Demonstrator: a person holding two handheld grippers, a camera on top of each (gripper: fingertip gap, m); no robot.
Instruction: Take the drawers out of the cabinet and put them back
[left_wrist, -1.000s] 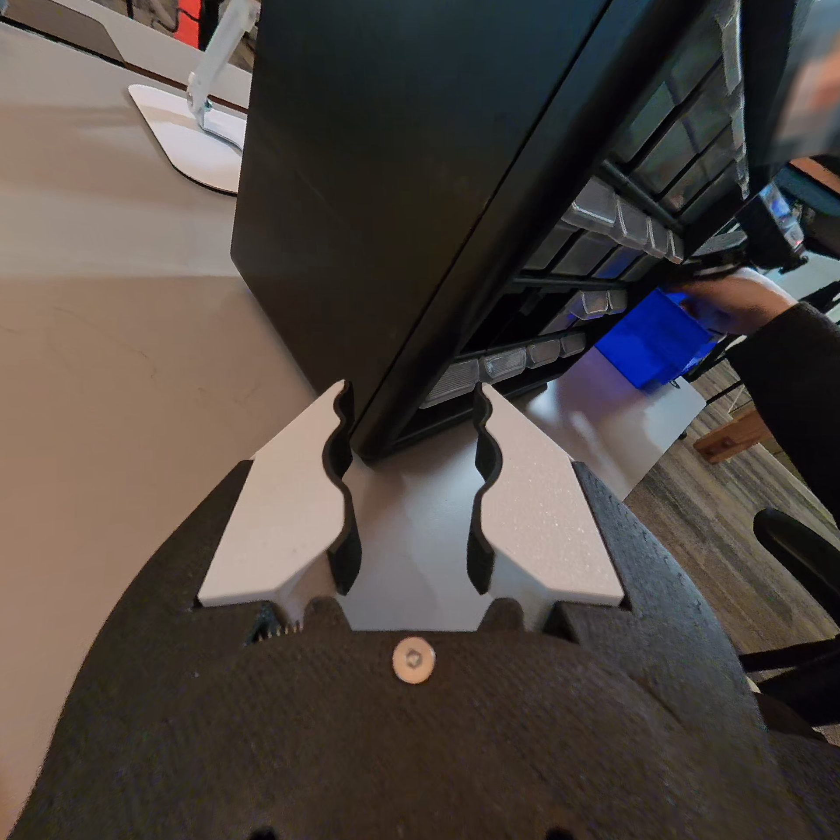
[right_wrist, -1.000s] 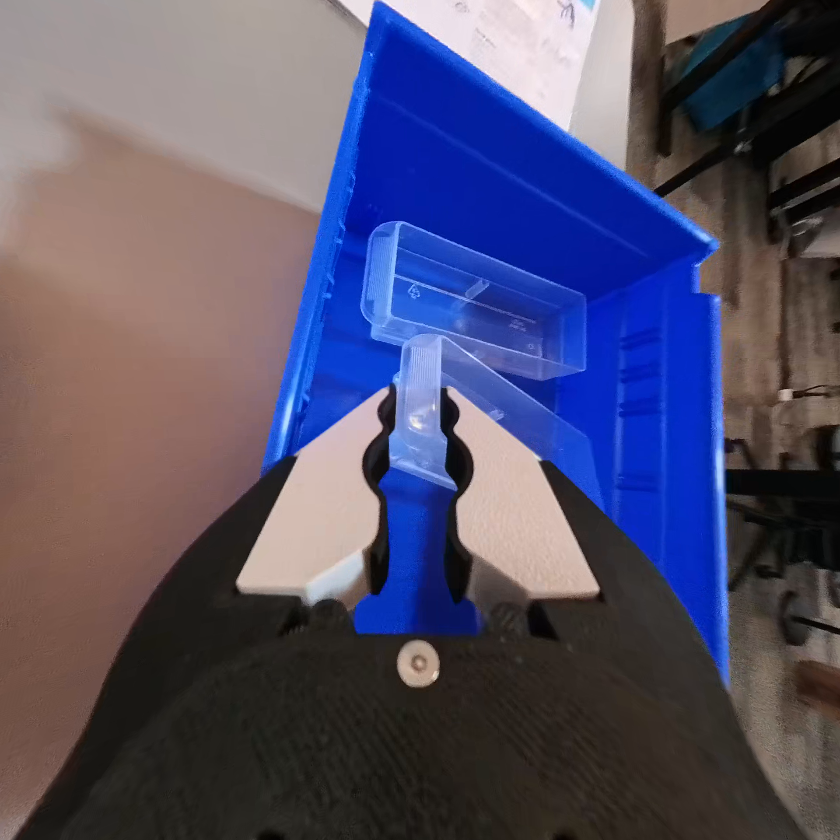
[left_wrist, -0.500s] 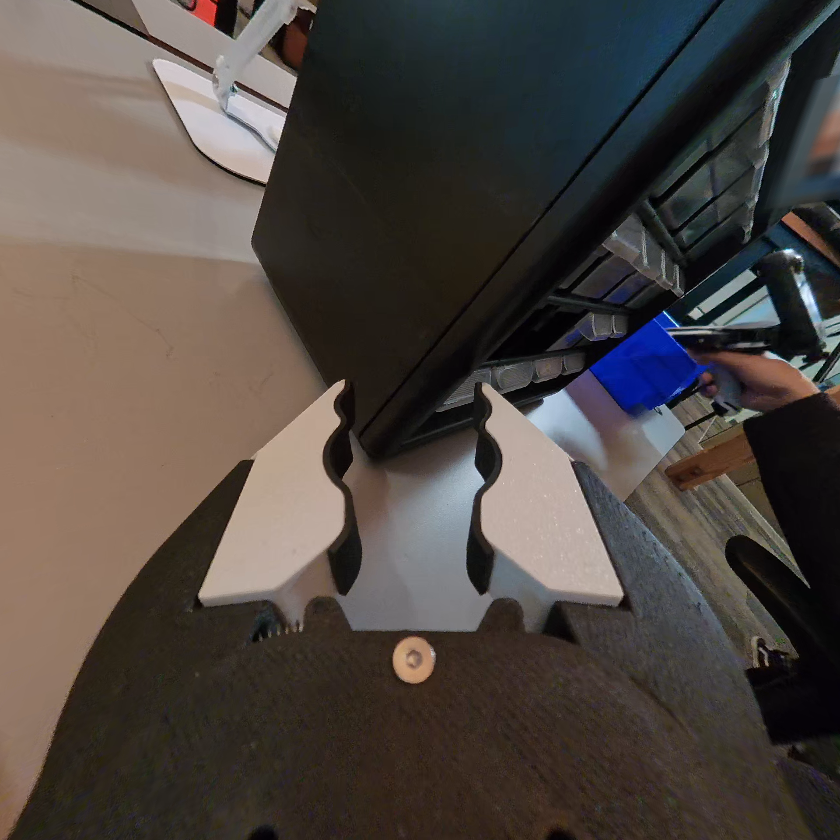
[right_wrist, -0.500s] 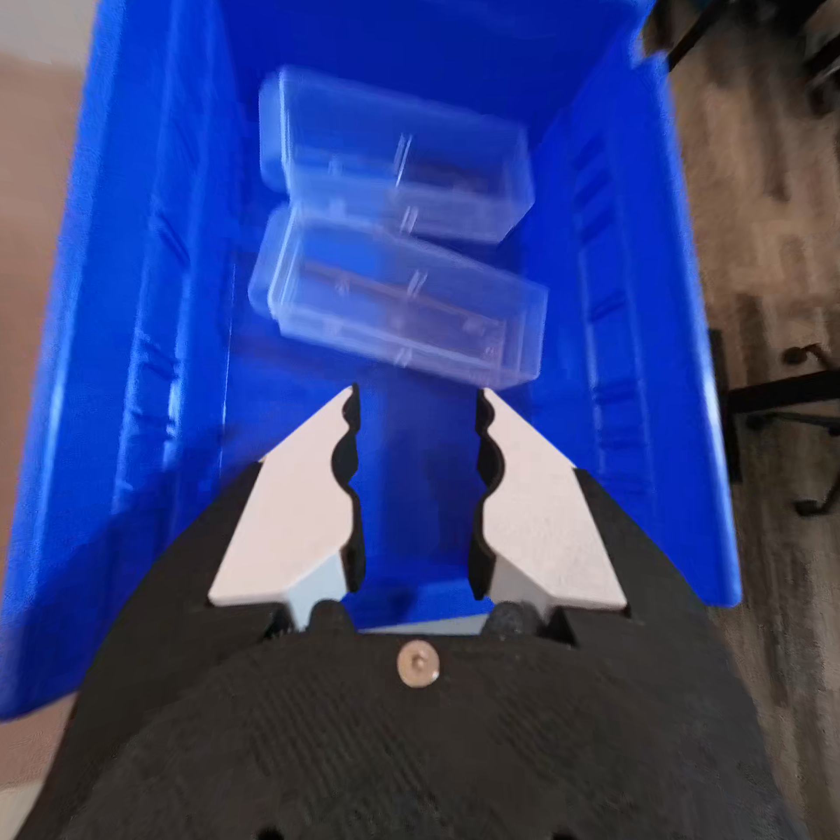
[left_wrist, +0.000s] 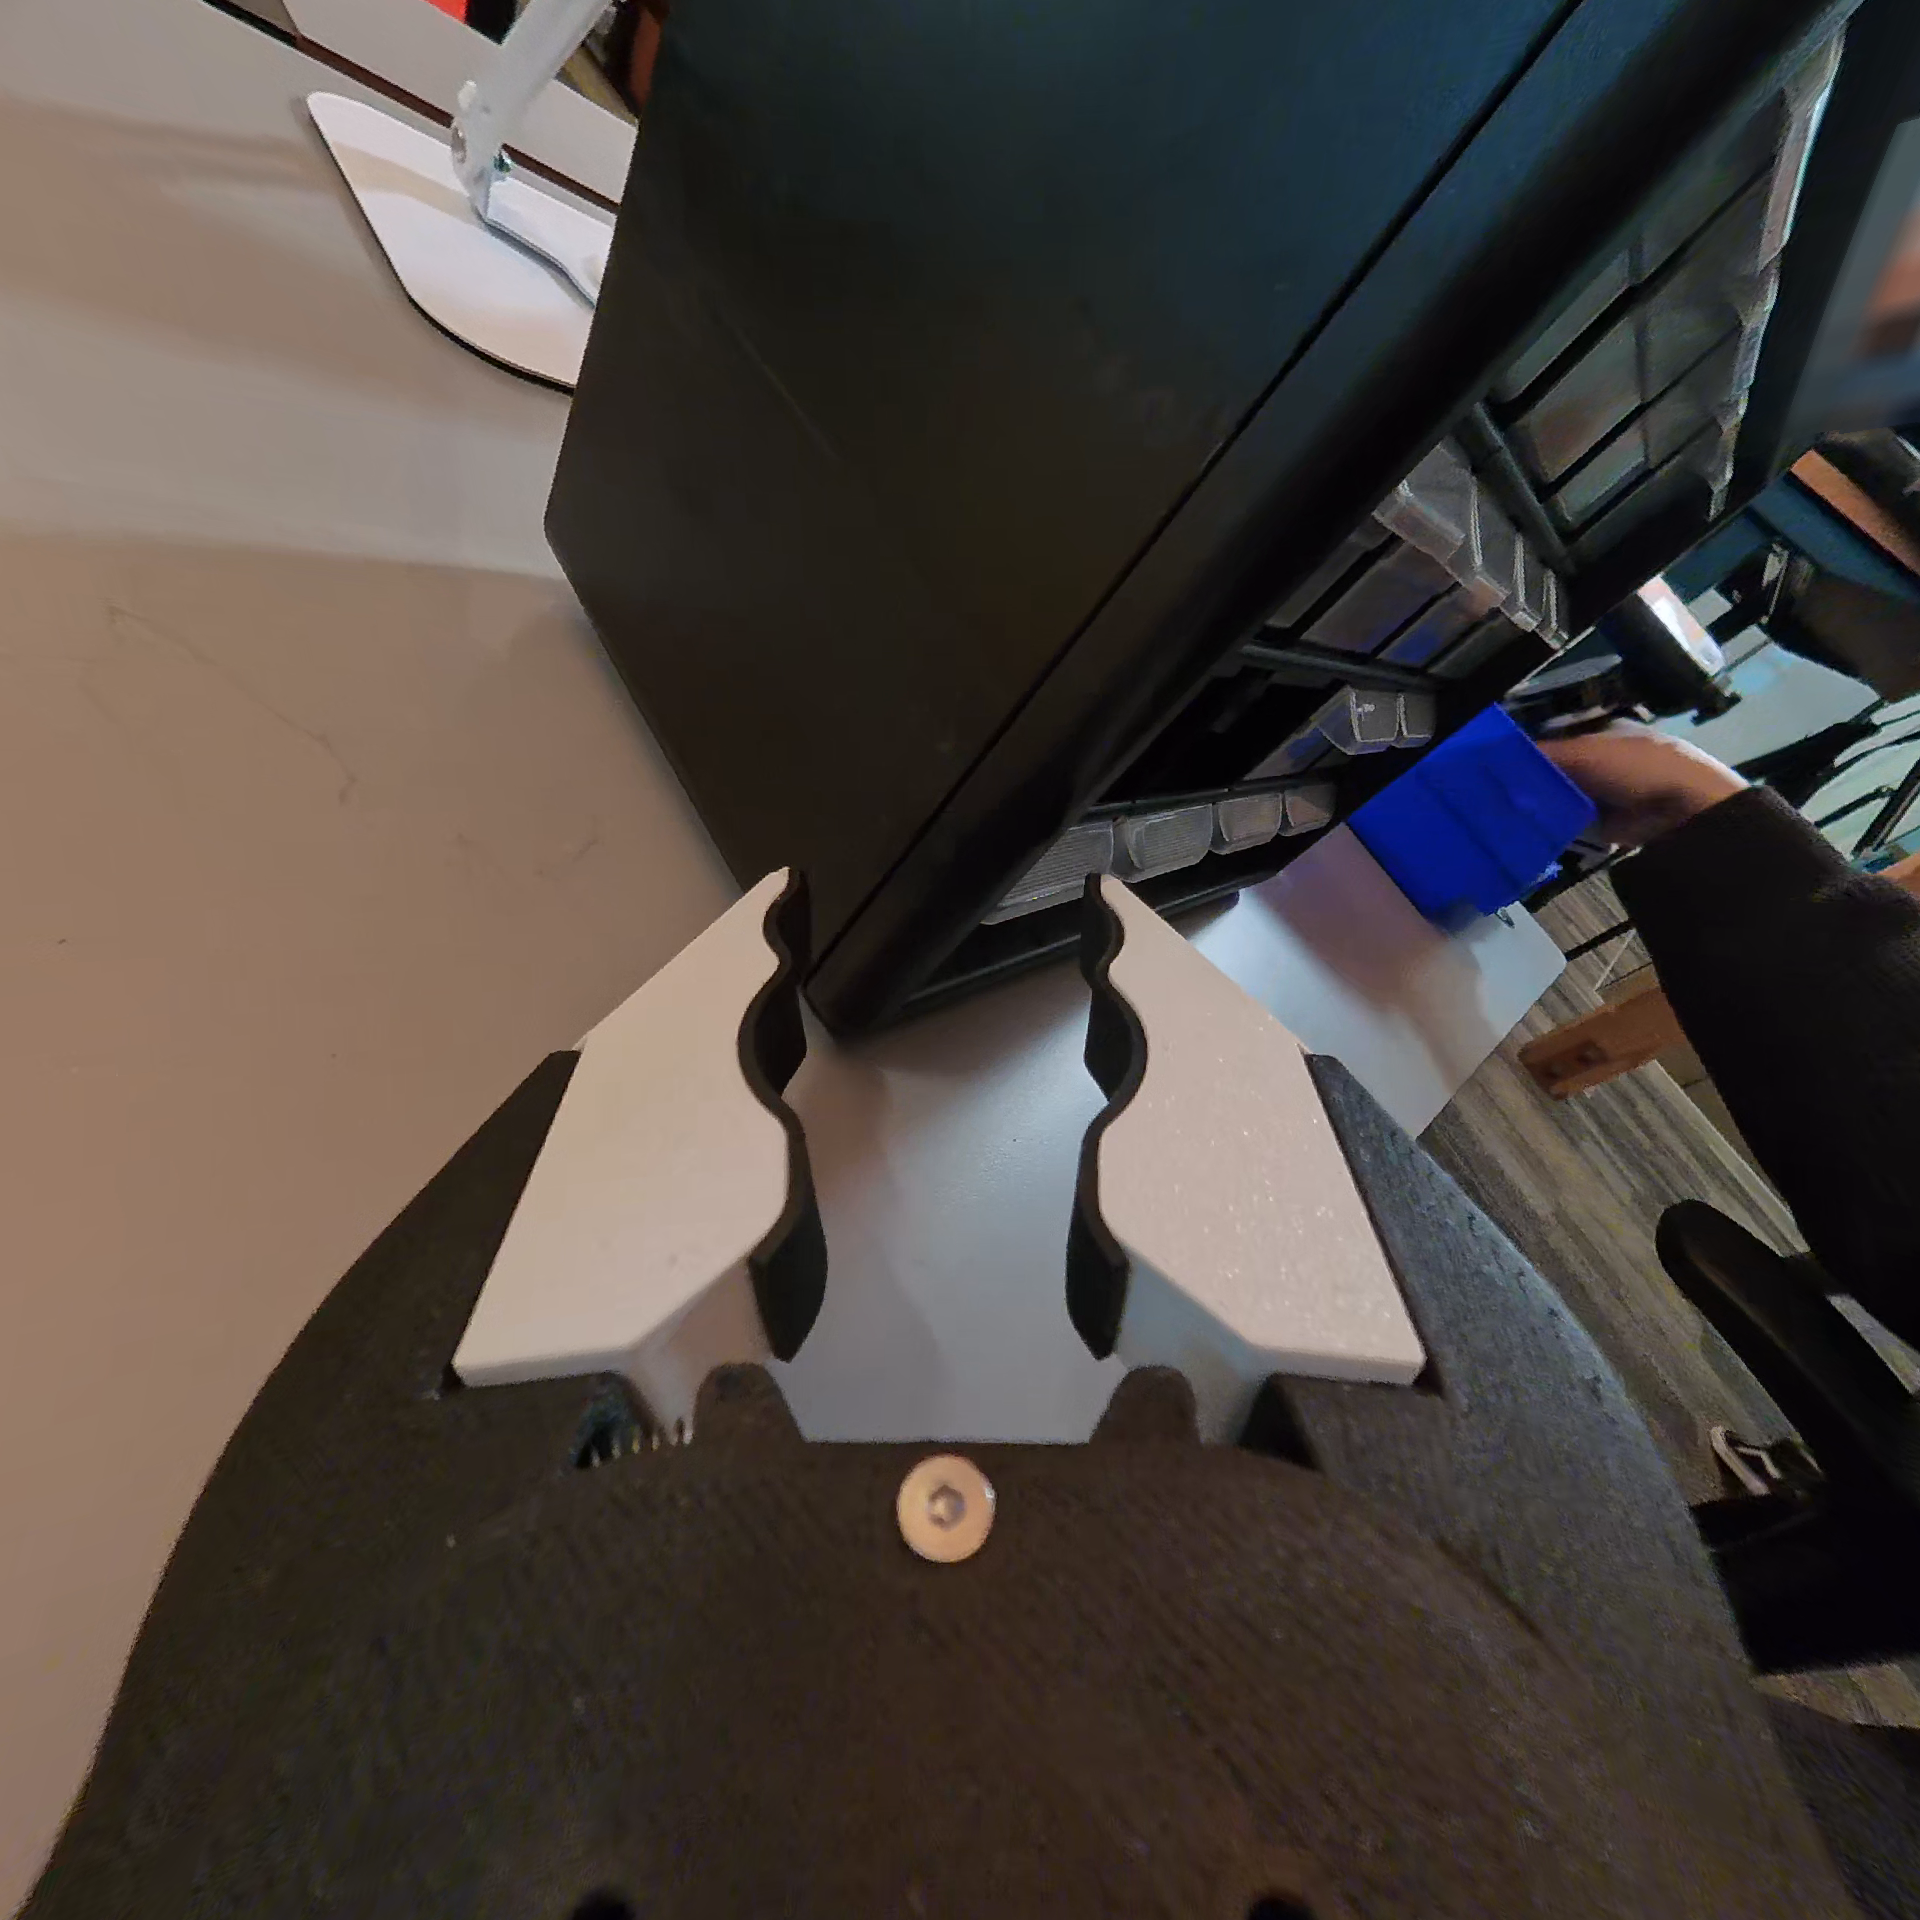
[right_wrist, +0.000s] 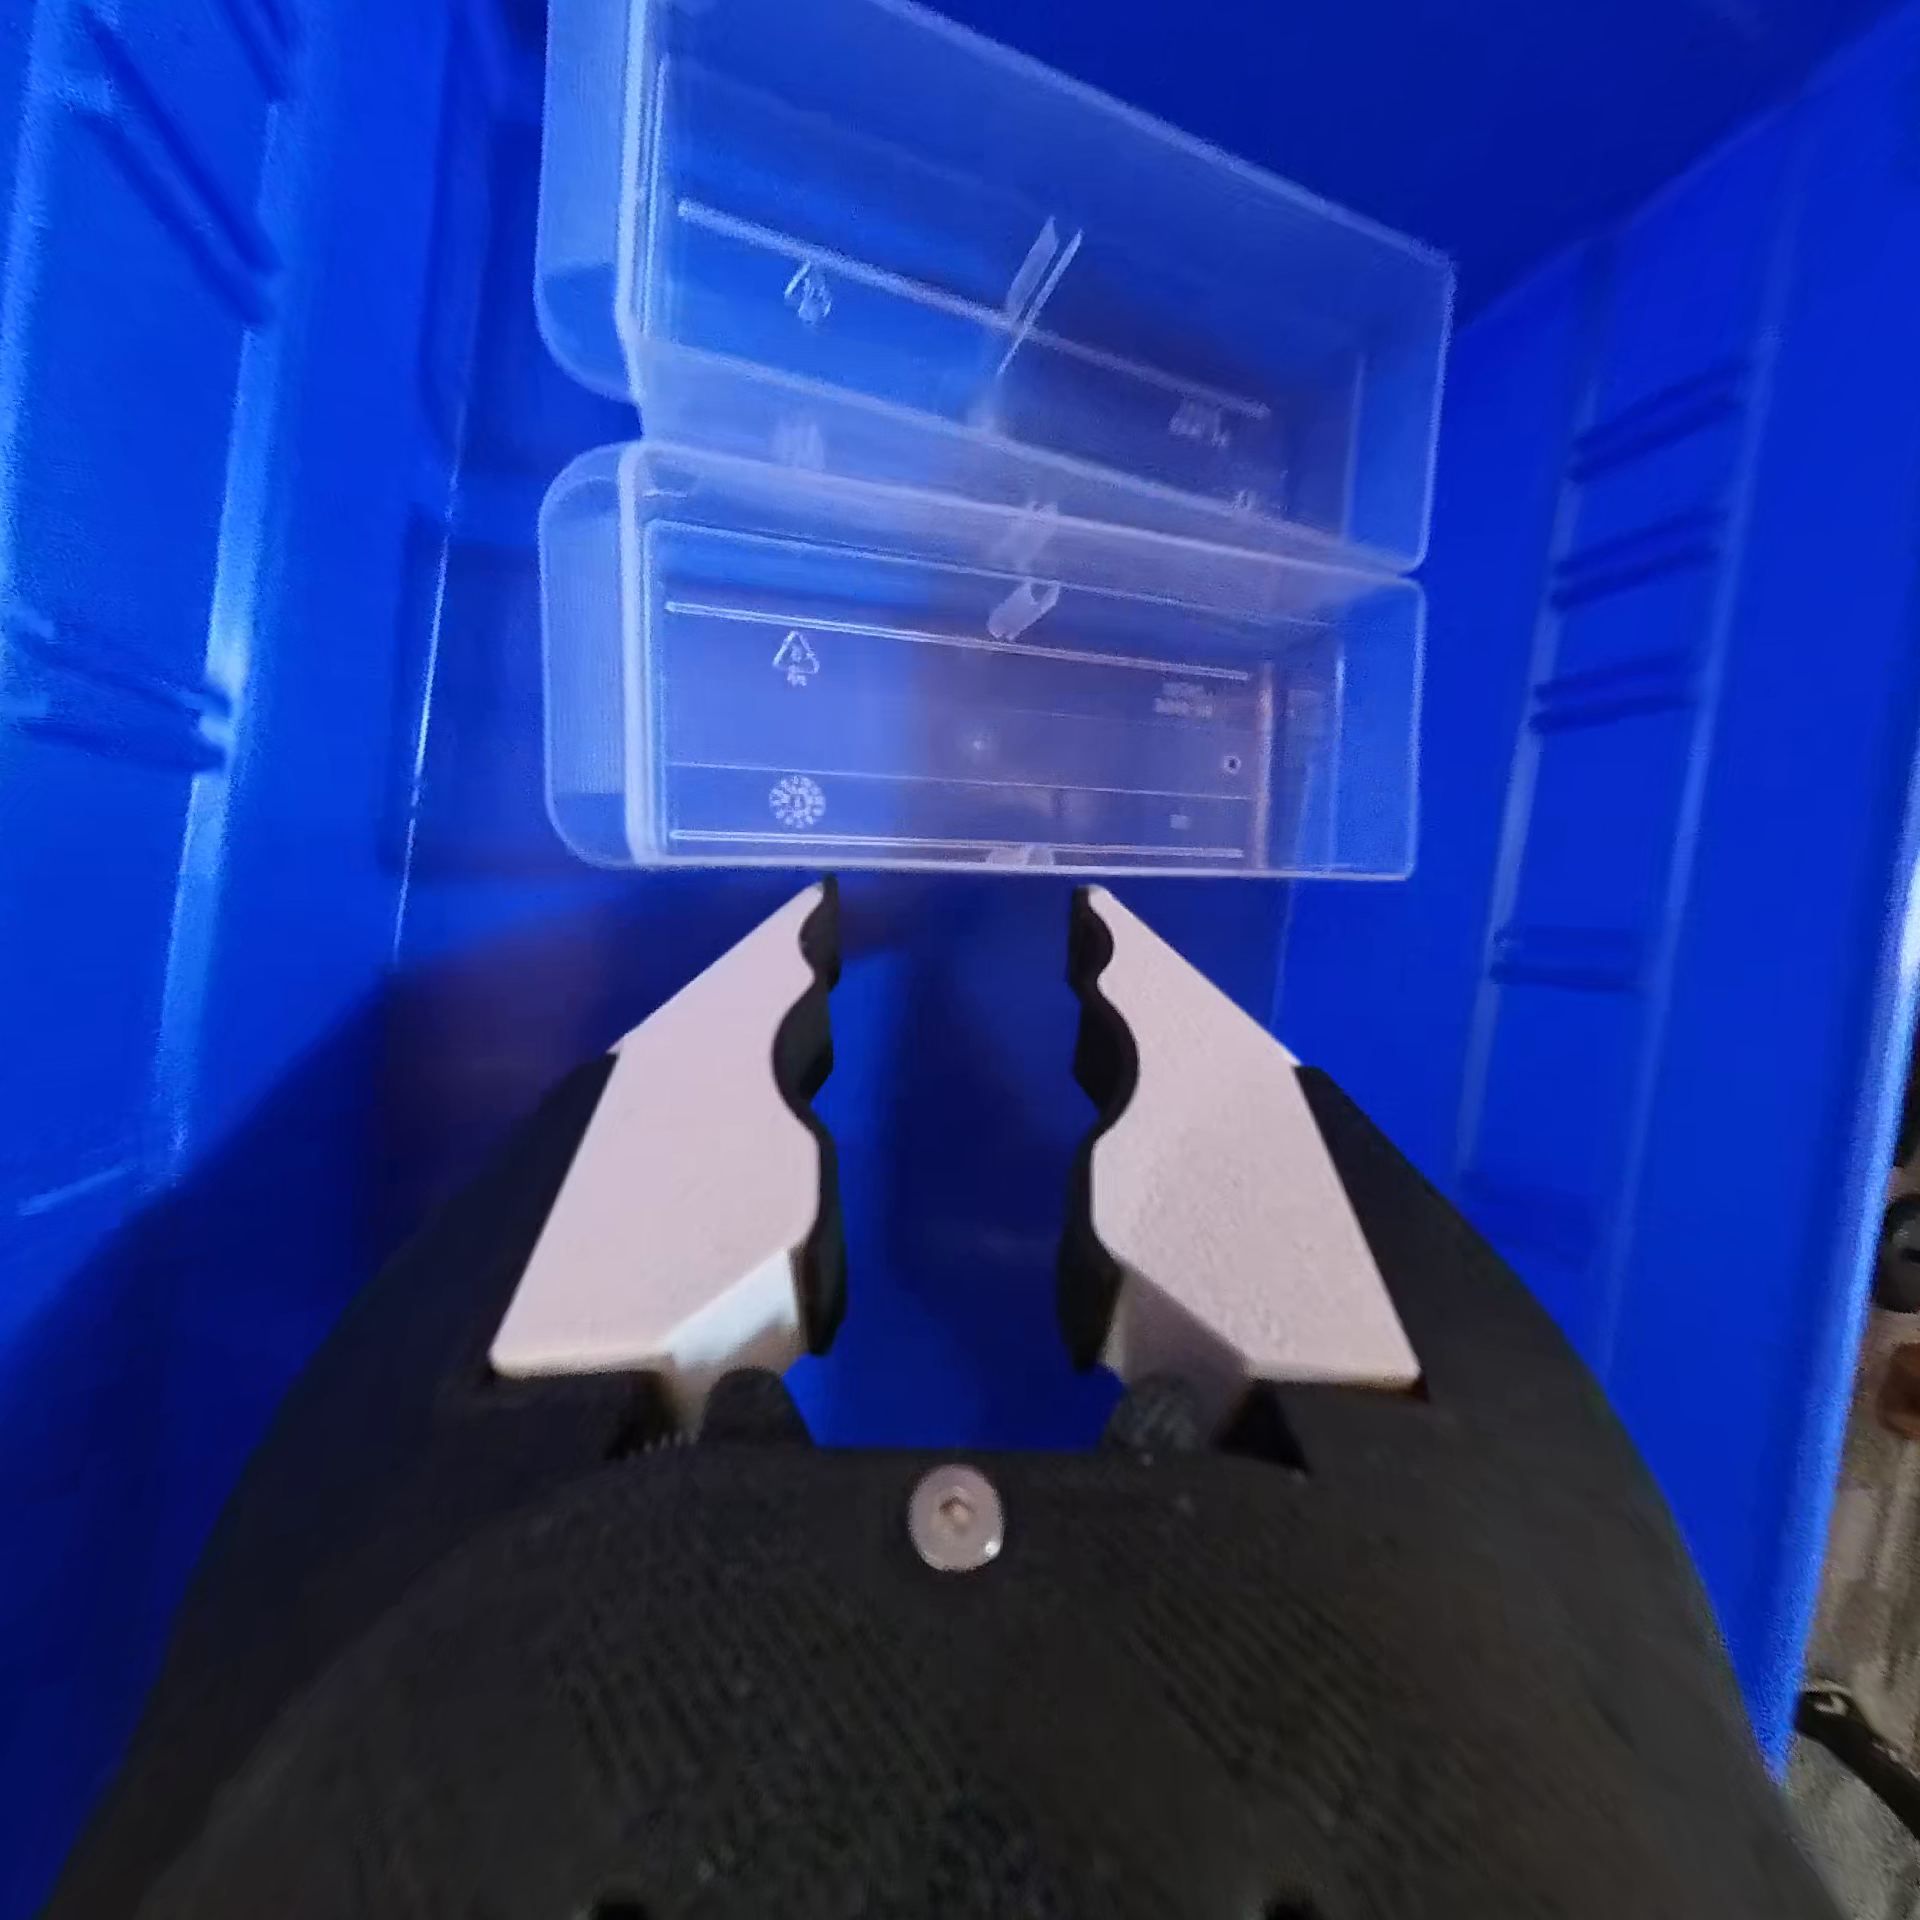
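Observation:
The black drawer cabinet (left_wrist: 987, 436) stands on the pale table (left_wrist: 239, 727); its front with clear drawers (left_wrist: 1174, 836) faces right. My left gripper (left_wrist: 940, 899) is open, its jaws on either side of the cabinet's near bottom corner. In the right wrist view, two clear drawers lie side by side in the blue bin (right_wrist: 208, 727): the near drawer (right_wrist: 977, 675) and the far drawer (right_wrist: 987, 270). My right gripper (right_wrist: 951, 894) is open and empty, fingertips just short of the near drawer. The blue bin also shows in the left wrist view (left_wrist: 1475, 821).
A white stand base (left_wrist: 457, 260) sits on the table behind the cabinet. A person's hand (left_wrist: 1631, 779) and dark sleeve (left_wrist: 1787, 997) reach to the bin at the right. A white board (left_wrist: 1371, 987) lies under the bin. Wood floor and a dark chair (left_wrist: 1787, 1320) lie beyond the table edge.
My right gripper let go of the clear drawer, which now lies in the bin beside the other one, and has moved down closer. The left gripper stays at the cabinet corner.

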